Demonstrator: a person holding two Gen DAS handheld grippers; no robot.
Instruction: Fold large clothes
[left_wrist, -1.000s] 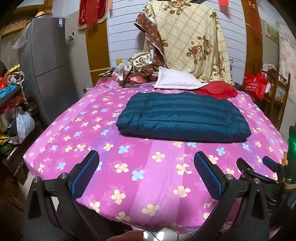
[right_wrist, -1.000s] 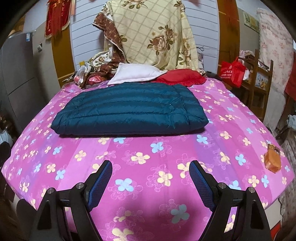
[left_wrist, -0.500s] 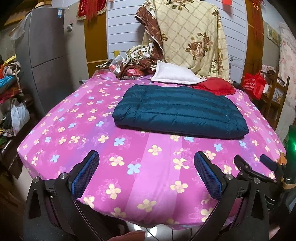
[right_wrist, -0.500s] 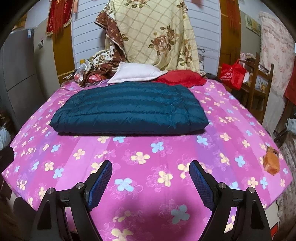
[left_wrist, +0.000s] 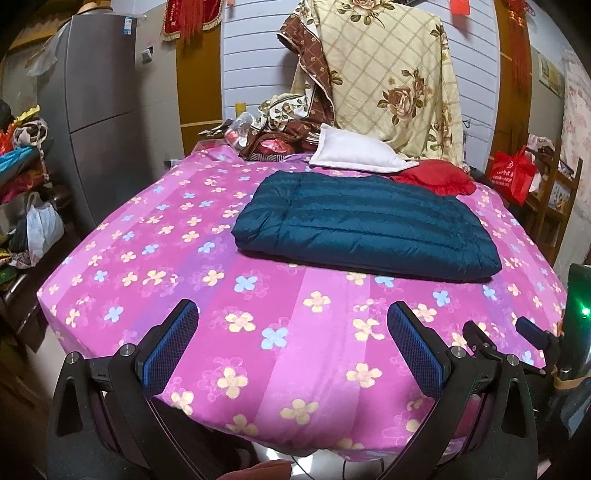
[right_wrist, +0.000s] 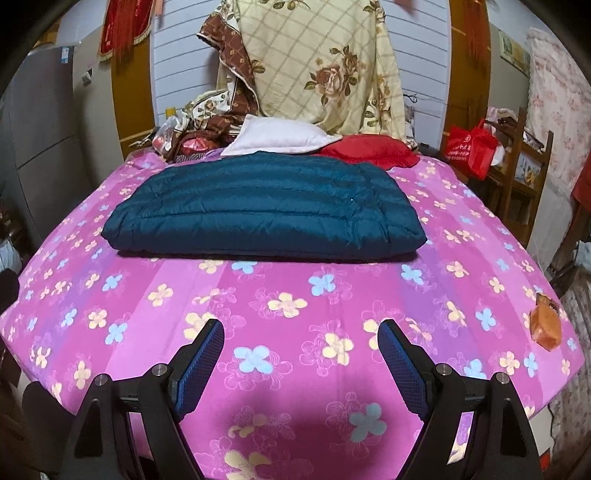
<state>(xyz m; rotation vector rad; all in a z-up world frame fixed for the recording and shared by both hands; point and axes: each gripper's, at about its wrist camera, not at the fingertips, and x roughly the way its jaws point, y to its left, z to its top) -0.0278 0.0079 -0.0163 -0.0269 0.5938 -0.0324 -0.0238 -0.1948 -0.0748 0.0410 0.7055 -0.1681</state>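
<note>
Nearest to us, the left tool (left_wrist: 291, 328) stands released, its blue pads spread wide above the near edge of the bed (left_wrist: 155, 266), holding and touching nothing. The right tool (right_wrist: 301, 347) is likewise spread wide and empty over the pink flowered sheet, well short of the jacket. In the left wrist view we see part of the right tool's frame at the bed's right edge. Farther on, the folded dark teal quilted jacket (right_wrist: 266, 210) lies flat at the middle of the bed. An orange packet (right_wrist: 546, 325) rests near the bed's right edge. Just behind the jacket lie a white pillow (right_wrist: 280, 138) and a red cushion (right_wrist: 369, 149). Beyond them hangs a cream floral quilt (right_wrist: 317, 62).
</note>
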